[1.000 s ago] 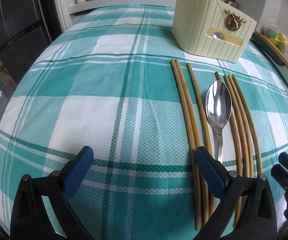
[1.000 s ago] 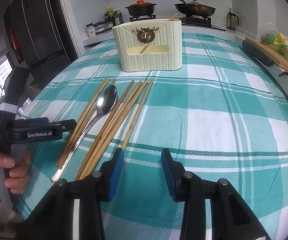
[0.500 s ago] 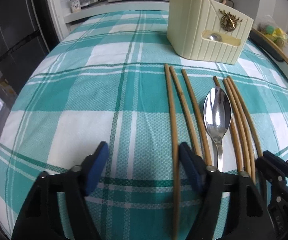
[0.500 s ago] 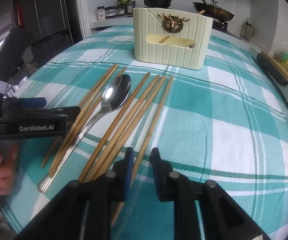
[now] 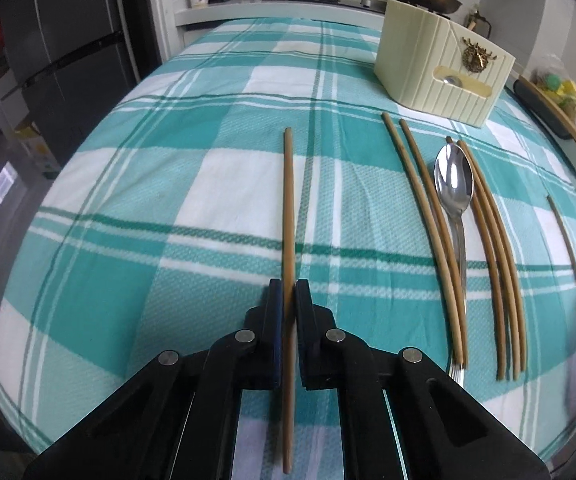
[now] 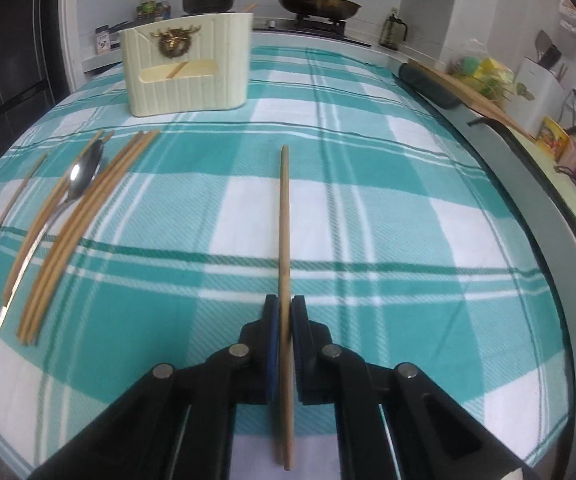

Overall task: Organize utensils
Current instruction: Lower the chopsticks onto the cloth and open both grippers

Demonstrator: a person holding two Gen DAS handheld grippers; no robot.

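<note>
The tablecloth (image 5: 215, 184) has green and white checks, the chopsticks (image 5: 500, 264) are brown, the spoon (image 5: 454, 184) is shiny silver, and the holder (image 6: 187, 76) is cream with a gold deer badge (image 6: 175, 42).

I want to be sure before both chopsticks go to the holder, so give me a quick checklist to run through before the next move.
1. Left gripper shut on a chopstick: ok.
2. Right gripper shut on a chopstick: ok.
3. Each stick in line with its fingers, not skewed: ok, both point straight ahead.
4. Both sticks lifted off the checked cloth: cannot tell.
5. Holder upright on the cloth: ok; its top opening is not visible from here, so free room inside: cannot tell.
6. Nothing dragged along: ok, the spoon and the other chopsticks lie apart from the held sticks.
</note>
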